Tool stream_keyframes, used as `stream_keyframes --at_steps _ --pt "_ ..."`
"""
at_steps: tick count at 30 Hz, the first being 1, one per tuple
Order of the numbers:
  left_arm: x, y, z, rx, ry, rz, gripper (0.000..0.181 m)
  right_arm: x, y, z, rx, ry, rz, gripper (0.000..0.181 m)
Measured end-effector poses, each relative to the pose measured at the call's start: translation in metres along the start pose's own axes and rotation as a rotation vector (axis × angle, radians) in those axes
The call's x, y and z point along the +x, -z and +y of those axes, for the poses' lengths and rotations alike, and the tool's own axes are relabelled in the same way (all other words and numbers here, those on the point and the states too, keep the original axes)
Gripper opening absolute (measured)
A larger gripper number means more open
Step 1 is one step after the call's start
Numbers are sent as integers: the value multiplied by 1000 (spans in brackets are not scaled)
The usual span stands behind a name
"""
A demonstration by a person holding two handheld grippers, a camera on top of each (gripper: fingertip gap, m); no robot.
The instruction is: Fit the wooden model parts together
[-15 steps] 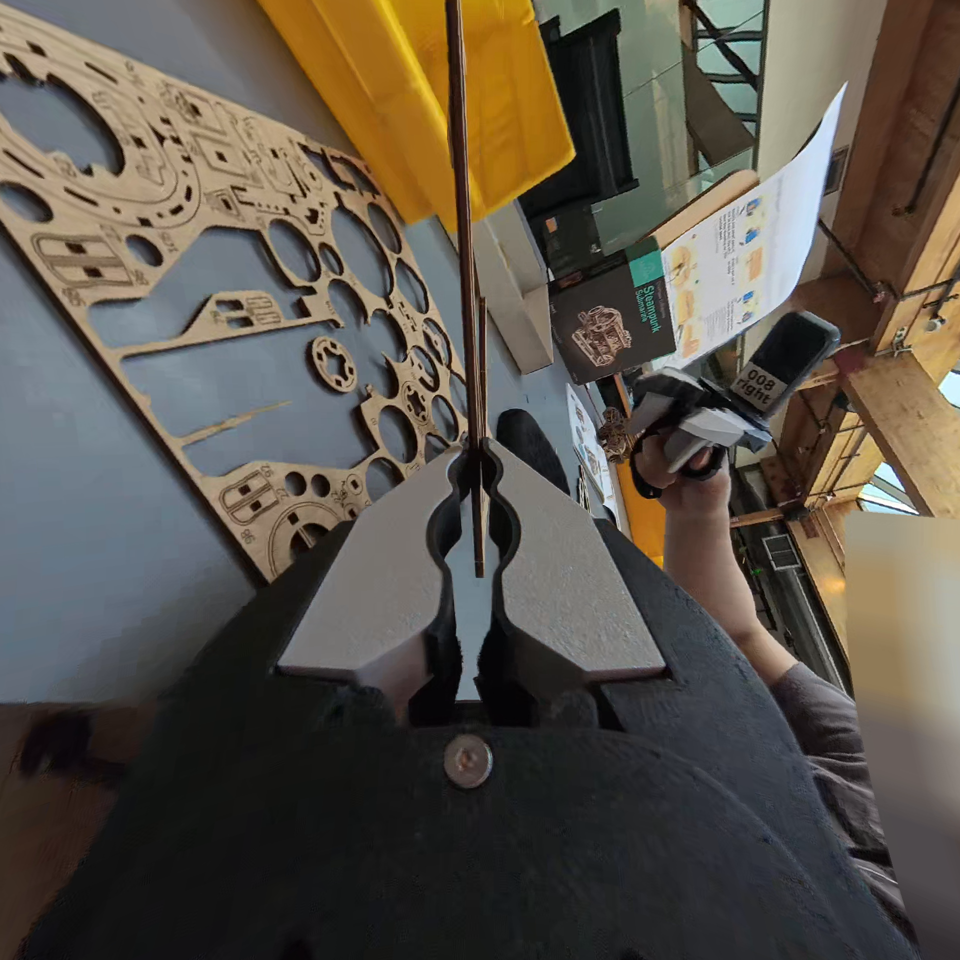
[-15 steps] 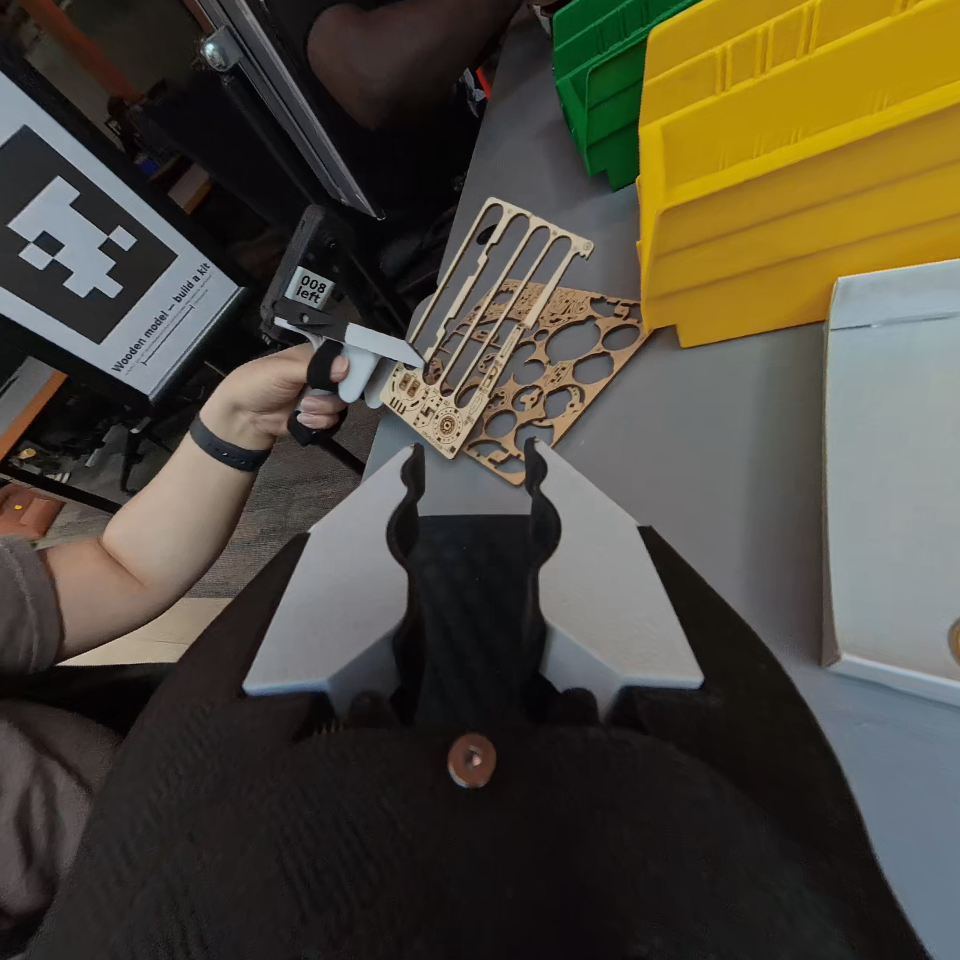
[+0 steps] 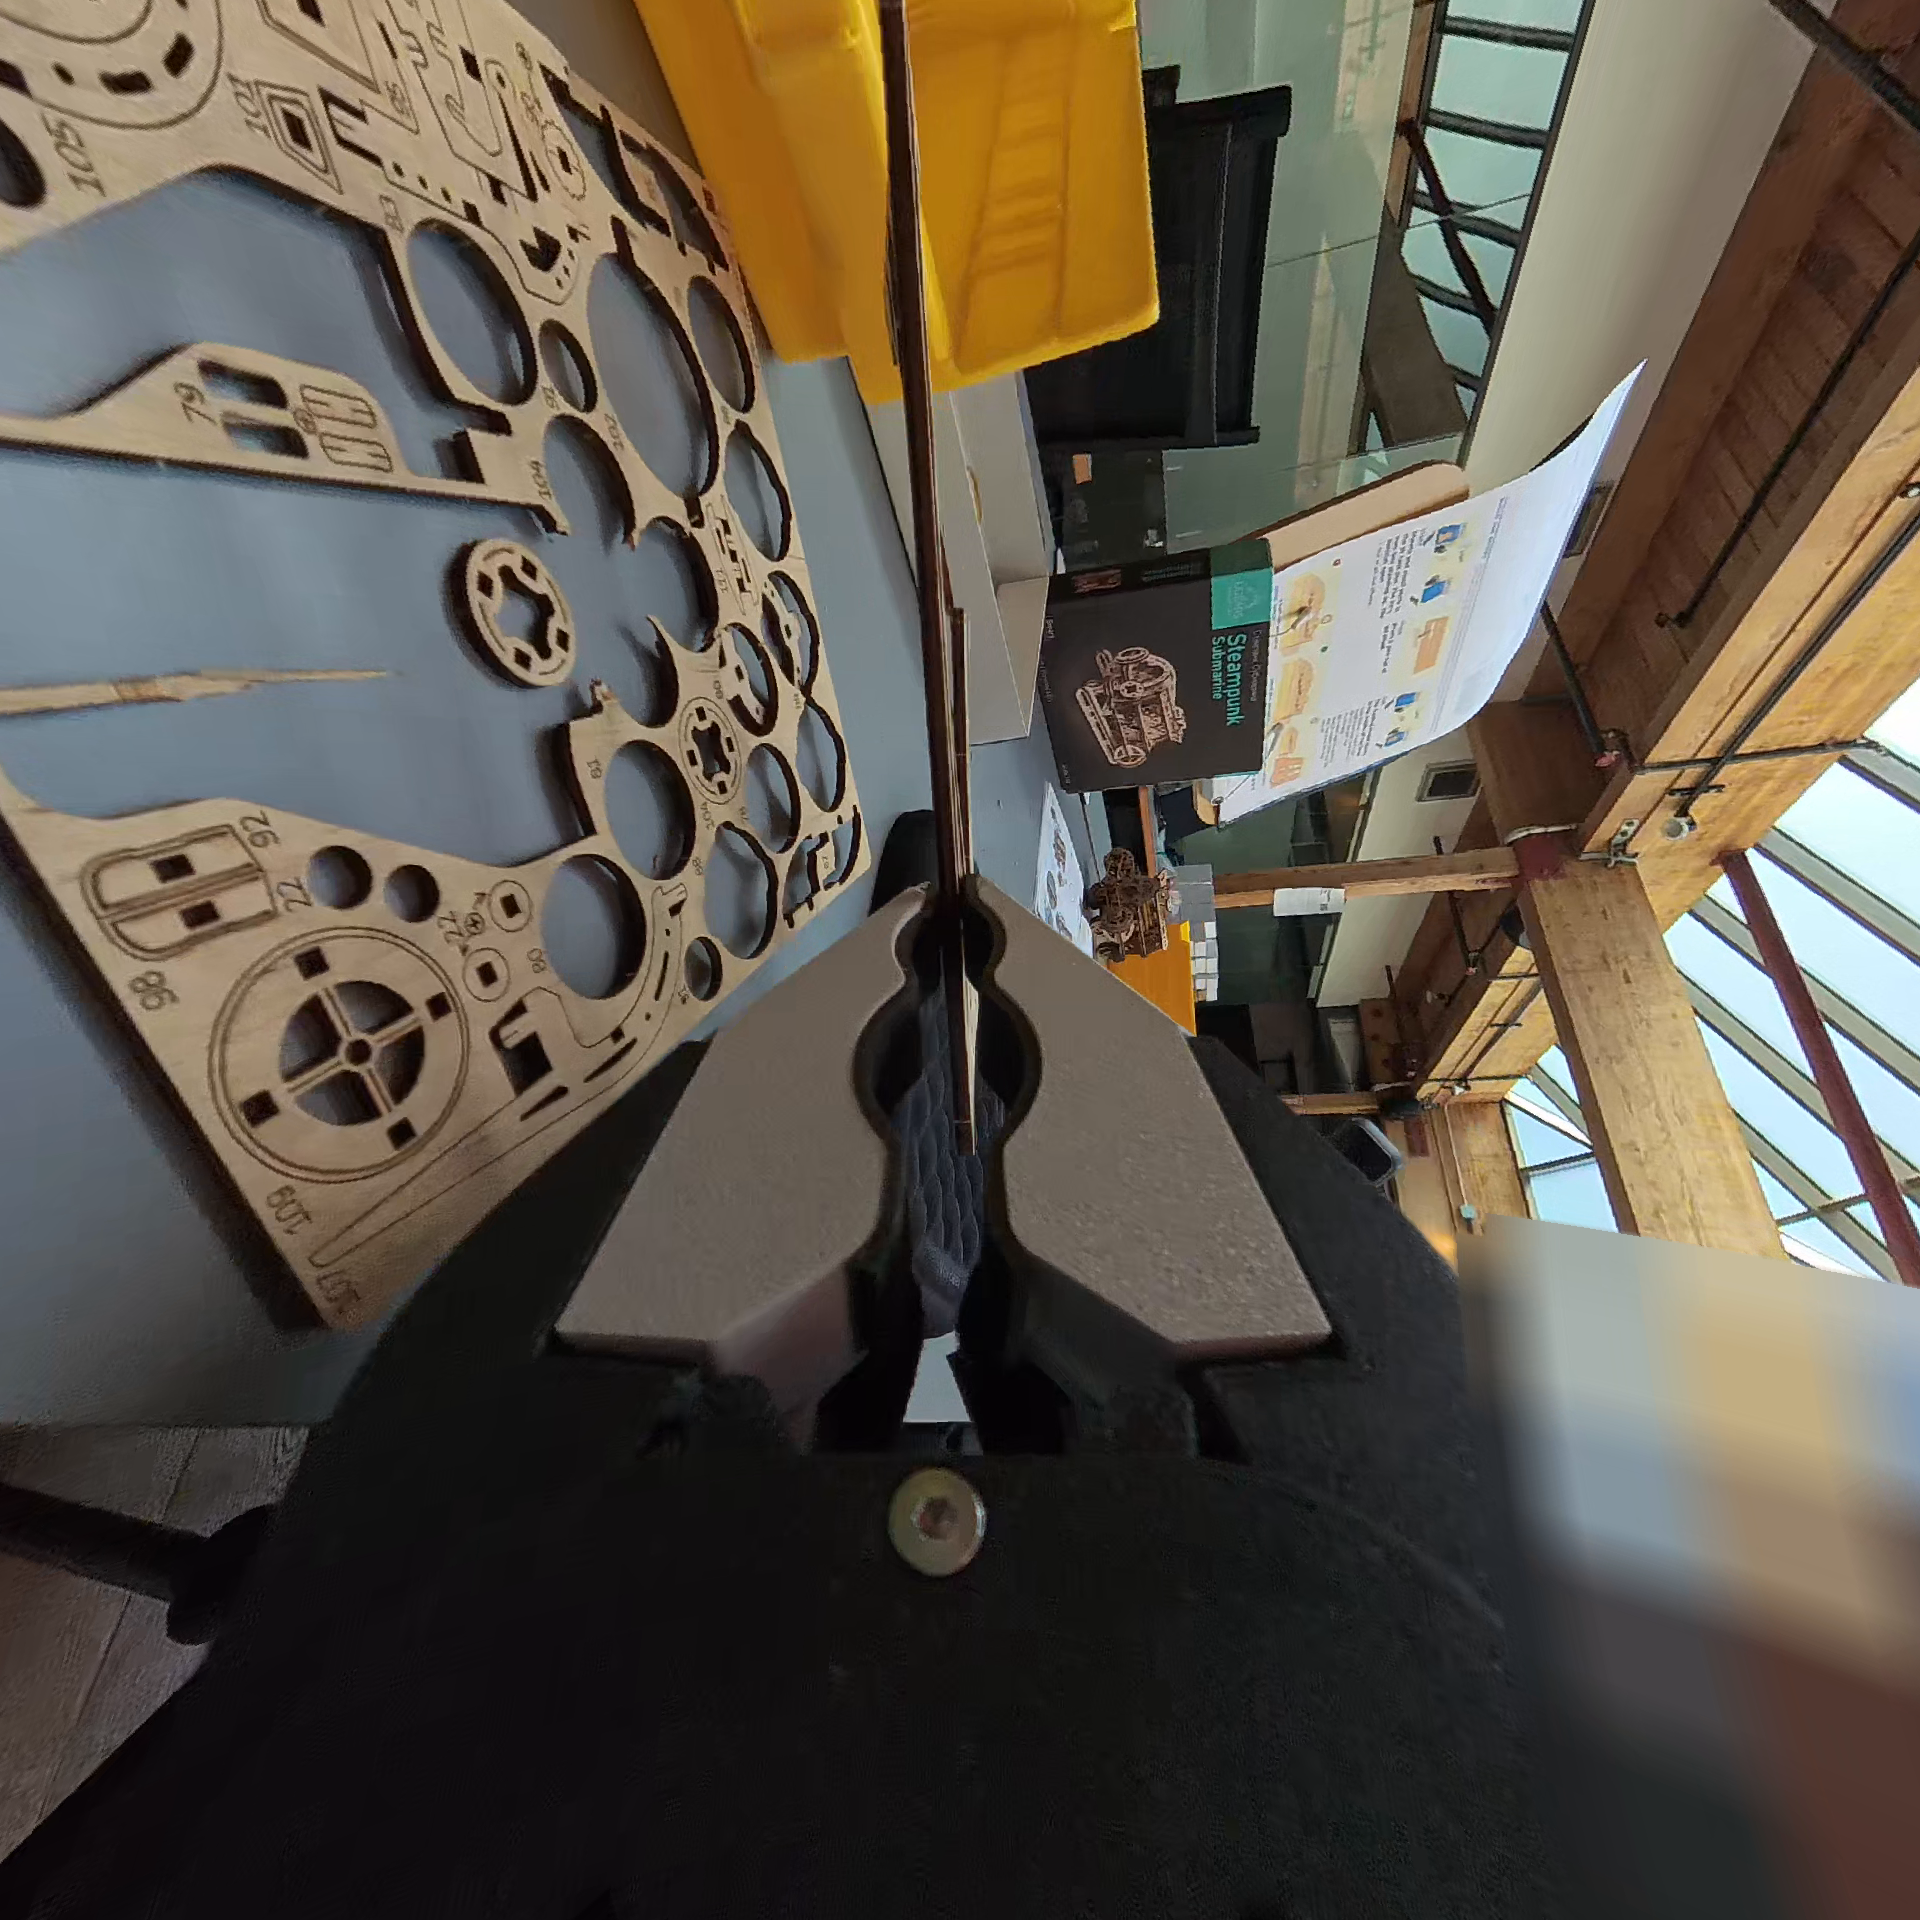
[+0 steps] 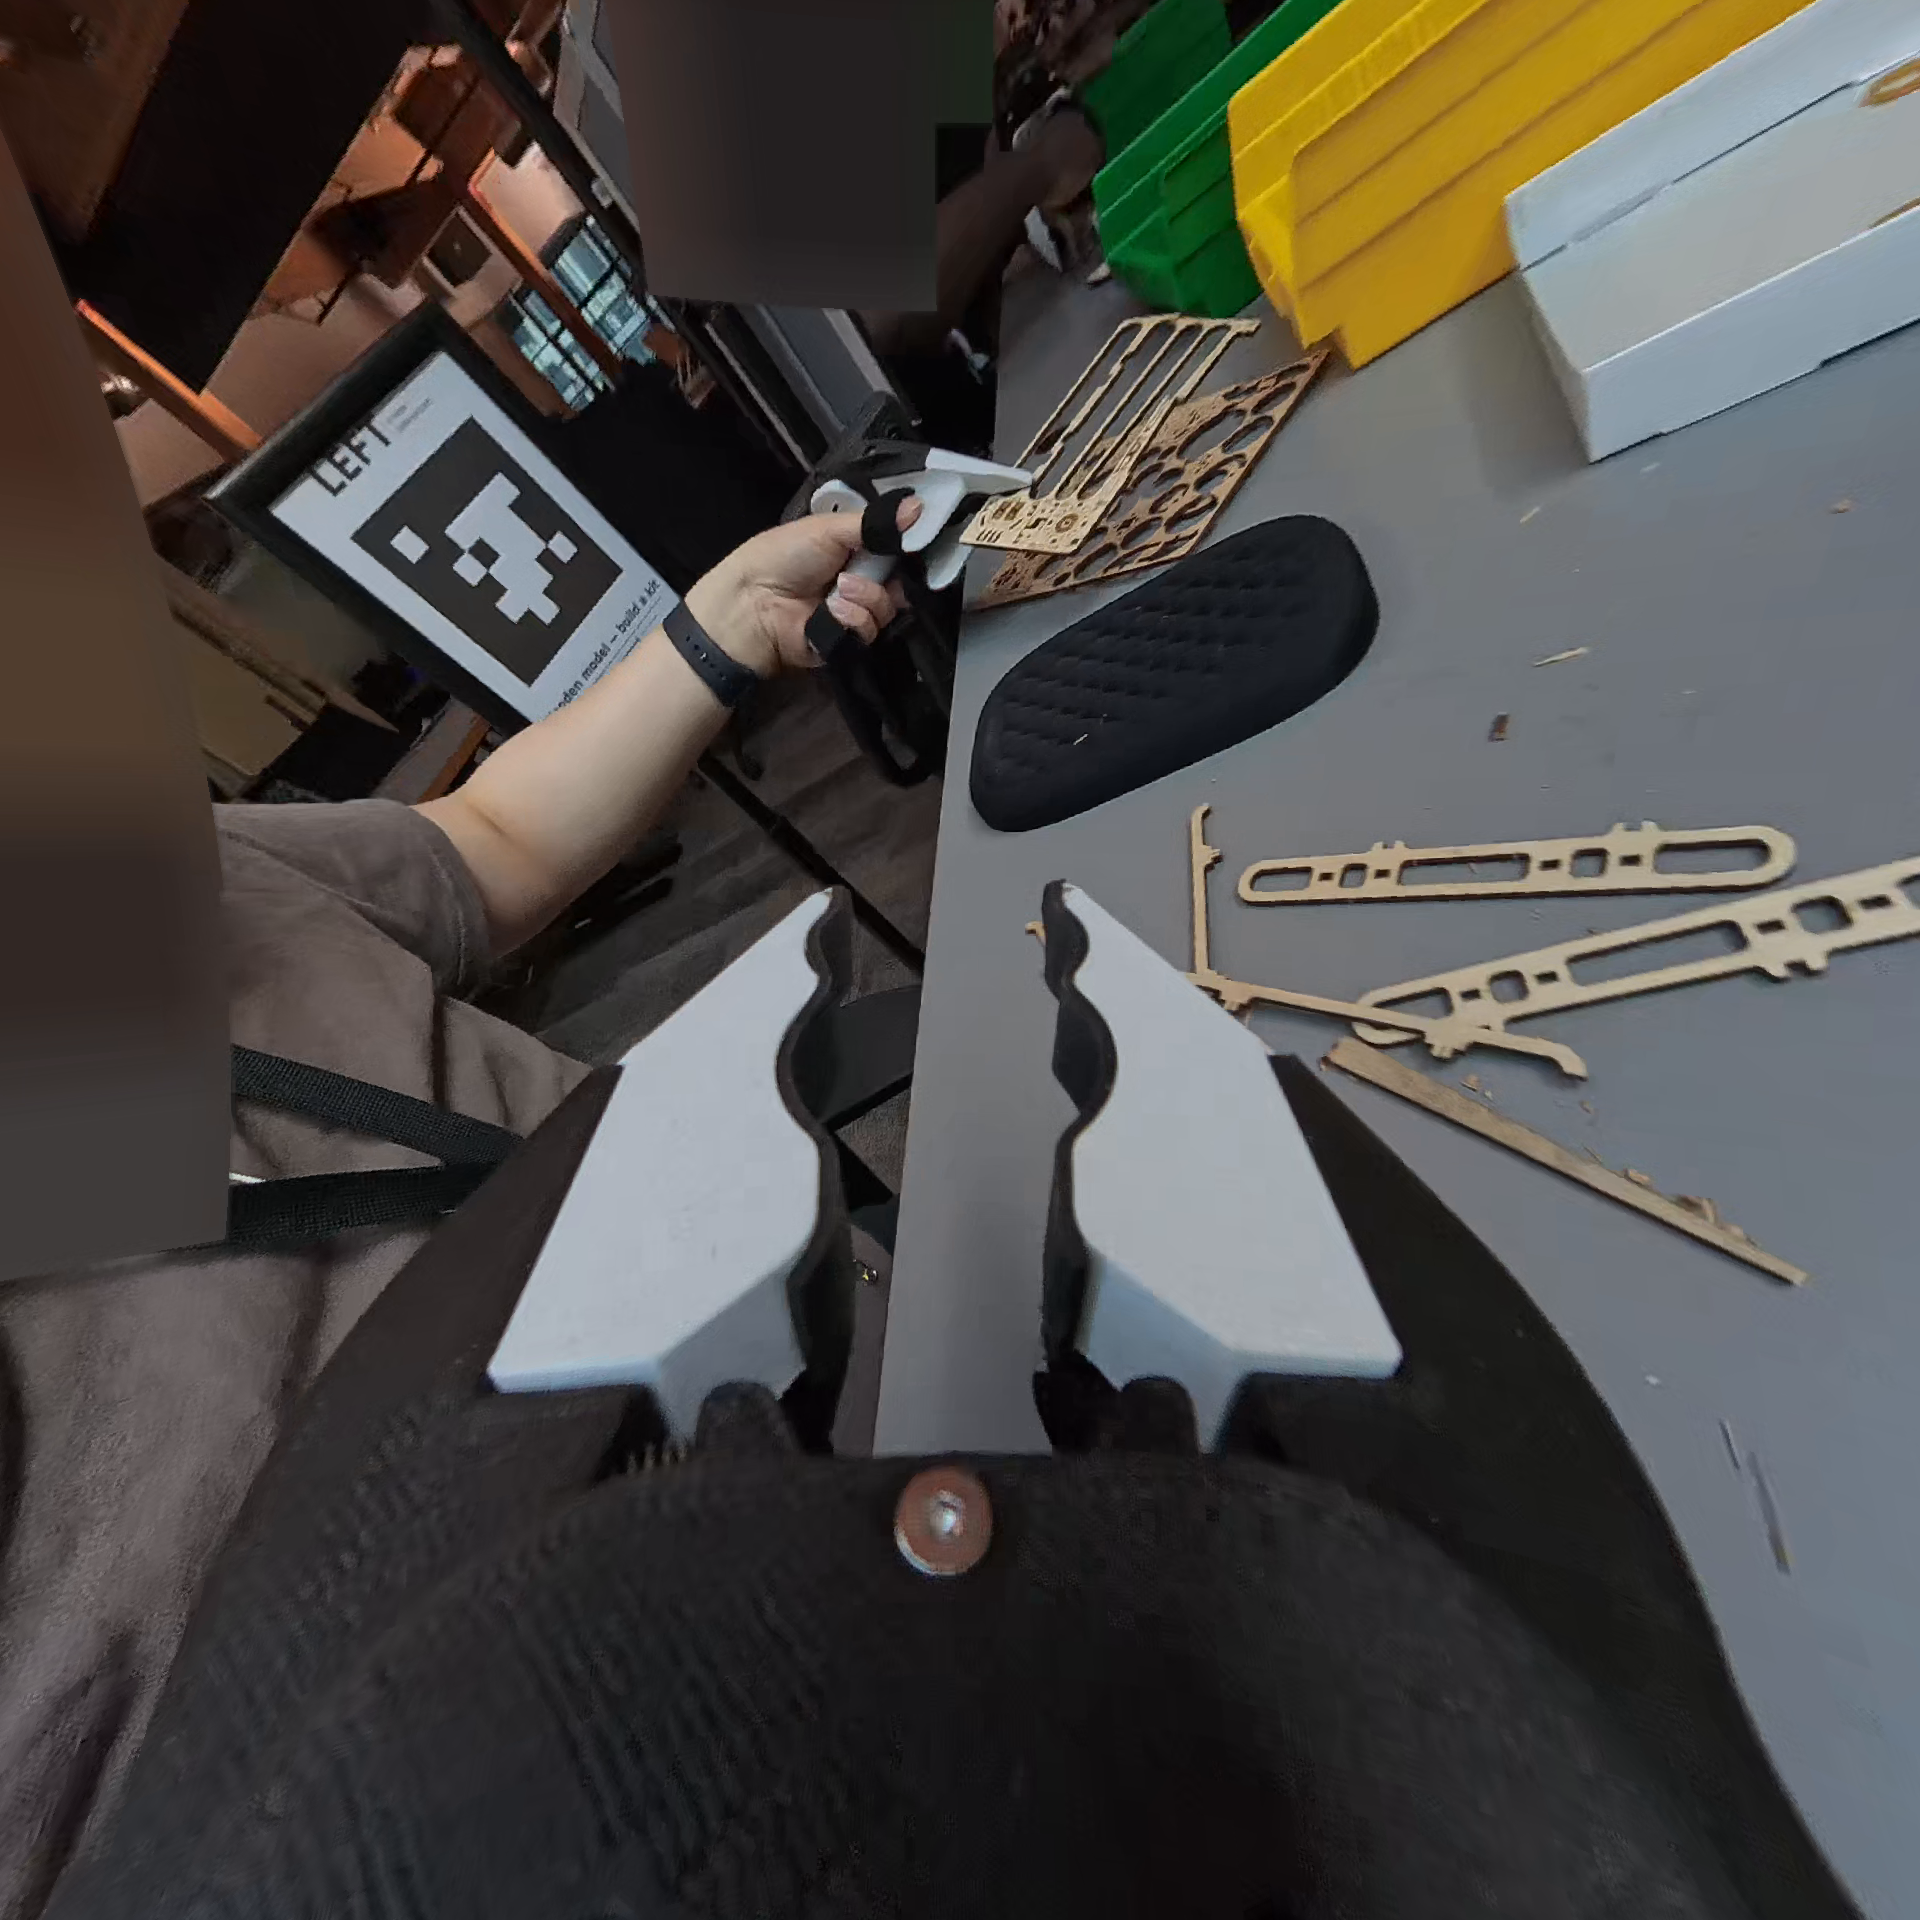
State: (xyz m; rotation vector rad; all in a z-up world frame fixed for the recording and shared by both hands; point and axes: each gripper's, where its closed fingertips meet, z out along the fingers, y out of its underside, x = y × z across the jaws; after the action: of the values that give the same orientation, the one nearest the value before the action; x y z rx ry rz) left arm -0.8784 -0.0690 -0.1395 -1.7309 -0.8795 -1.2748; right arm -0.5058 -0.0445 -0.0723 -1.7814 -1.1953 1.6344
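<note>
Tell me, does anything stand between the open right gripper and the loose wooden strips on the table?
Nothing visible does. The right gripper hangs open over the table's near edge, and only bare grey surface separates it from the loose wooden strips. The black pad lies farther off.

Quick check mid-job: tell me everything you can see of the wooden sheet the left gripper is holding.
The wooden sheet is a thin, pale laser-cut plywood frame with dark burnt edges. Long slots run along its upper part where parts have been removed; small engraved pieces remain near the gripped end. The left gripper is shut on one edge, so the left wrist view shows it edge-on as a dark line. It appears raised over a second, hole-riddled sheet lying on the grey table.
</note>
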Motion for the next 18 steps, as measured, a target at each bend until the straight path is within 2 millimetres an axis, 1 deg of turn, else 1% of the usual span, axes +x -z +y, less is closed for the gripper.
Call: stream_keyframes --at_steps 2,4,5,6,7,8,9,10,12,13,15,17,18 --pt "10 2 2 18 -40 -1 0 18 29 -7 136 28 84 33" --pt "36 3 1 21 -110 64 0 34 59 -17 310 86 168 31" --pt "50 3 -3 4 -157 78 0 39 74 -23 401 125 196 28" --pt "61 0 -11 -13 -224 70 0 44 89 -29 483 160 227 26" --pt "68 -4 -24 -32 -302 32 0 50 104 -36 536 133 267 28" --pt "72 -11 -41 -46 -373 -22 0 44 114 -44 557 144 249 28" --pt "76 -19 -62 -53 -432 -72 0 39 124 -53 579 193 265 26" --pt "82 -30 -83 -65 -474 -104 0 41 134 -59 586 259 343 26" --pt "97 -56 -121 -119 -549 -157 0 51 149 -61 583 387 530 26" --pt "99 -70 -137 -180 -595 -211 0 51 154 -62 600 429 589 25" --pt "95 -97 -166 -327 -691 -318 0 45 151 -62 581 525 635 25" --pt "92 -128 -185 -465 -731 -315 0 41 146 -63 538 640 699 23" --pt "85 -141 -196 -504 -721 -334 0 44 146 -61 514 692 750 21"
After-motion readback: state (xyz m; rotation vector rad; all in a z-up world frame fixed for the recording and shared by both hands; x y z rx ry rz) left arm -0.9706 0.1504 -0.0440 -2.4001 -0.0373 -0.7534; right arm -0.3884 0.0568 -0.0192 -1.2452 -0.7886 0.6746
